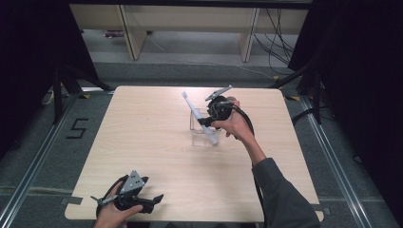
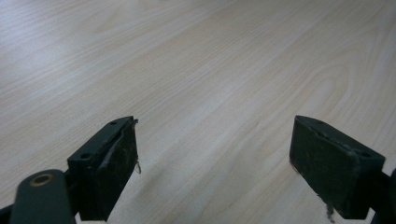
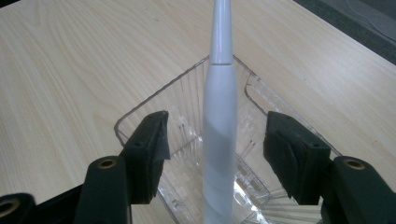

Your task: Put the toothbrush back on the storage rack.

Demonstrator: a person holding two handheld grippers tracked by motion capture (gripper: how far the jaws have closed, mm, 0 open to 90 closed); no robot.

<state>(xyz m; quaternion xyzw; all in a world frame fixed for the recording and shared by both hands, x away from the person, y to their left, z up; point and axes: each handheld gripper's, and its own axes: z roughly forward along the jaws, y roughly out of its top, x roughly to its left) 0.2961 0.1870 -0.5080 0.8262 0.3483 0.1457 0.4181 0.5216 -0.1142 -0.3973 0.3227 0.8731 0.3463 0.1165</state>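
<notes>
Left gripper is rested near the tabletop edge, jaws spread, nothing between. Farther off, right gripper is noted with jaws released either side of one white toothbrush, leaned in one clear container. Risk judged: withdrawal could snag the handle, tipping the light container.

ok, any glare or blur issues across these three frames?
High view: even light, surroundings dark, slightly soft. Left gripper view: pale wooden table sharp, sheen at top left. Right gripper view: bright glints on the clear plastic box; white toothbrush handle slightly soft up close.
</notes>
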